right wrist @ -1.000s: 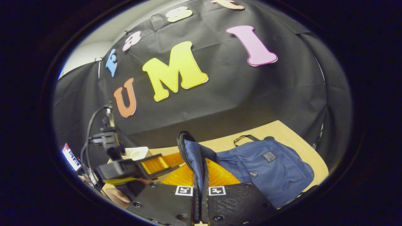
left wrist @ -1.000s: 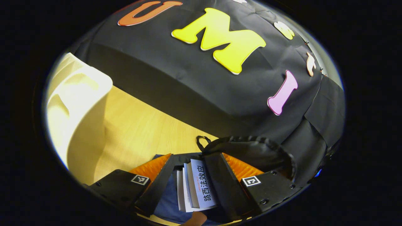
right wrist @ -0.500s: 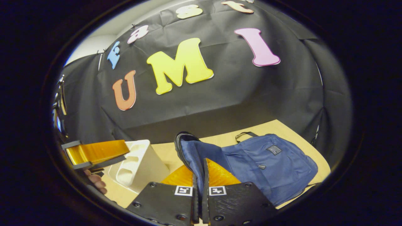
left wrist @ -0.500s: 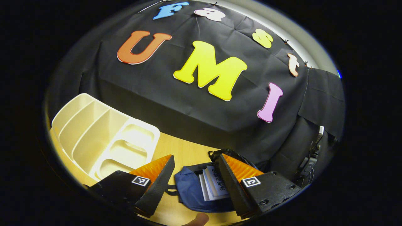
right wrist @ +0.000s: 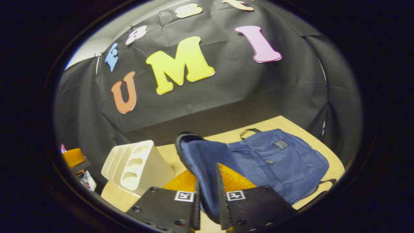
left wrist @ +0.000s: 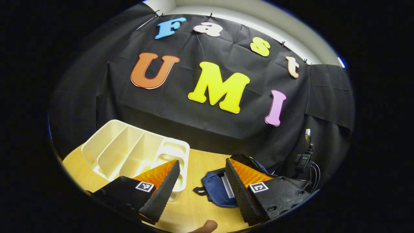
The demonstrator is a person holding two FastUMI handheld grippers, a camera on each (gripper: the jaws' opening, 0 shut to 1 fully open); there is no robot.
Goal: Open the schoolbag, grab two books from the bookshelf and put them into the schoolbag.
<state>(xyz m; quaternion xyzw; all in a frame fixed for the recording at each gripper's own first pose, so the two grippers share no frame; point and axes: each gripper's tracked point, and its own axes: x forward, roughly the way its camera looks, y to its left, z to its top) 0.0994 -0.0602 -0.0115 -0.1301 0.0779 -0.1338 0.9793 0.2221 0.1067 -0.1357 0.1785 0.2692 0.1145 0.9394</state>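
We are noting the schoolbag (right wrist: 278,161) lying flat on the bench (left wrist: 194,207), its long axis running from the open mouth near the bench's middle out toward the far right corner, carry loop (right wrist: 247,132) at the back edge. The raised flap (right wrist: 200,158) is passing between the jaws of the right gripper (right wrist: 207,207); the jaws are standing narrow, and we cannot tell whether both are pressing on the cloth.

In the left gripper view the bag's mouth is showing a pale book edge (left wrist: 227,186) inside, partly hidden behind that gripper's own finger. The left gripper (left wrist: 200,191) is hanging above the bench with jaws wide and holding nothing, the bag's mouth ahead and slightly to its right.

The cream bookshelf (left wrist: 136,152) is sitting just left of the bag, its slots appearing empty. We are judging both books to be in the bag, though we are seeing only one edge clearly.

Open room: bare bench between shelf and bag; the booth wall is closing the back, and the bag's right end is lying near the bench edge.
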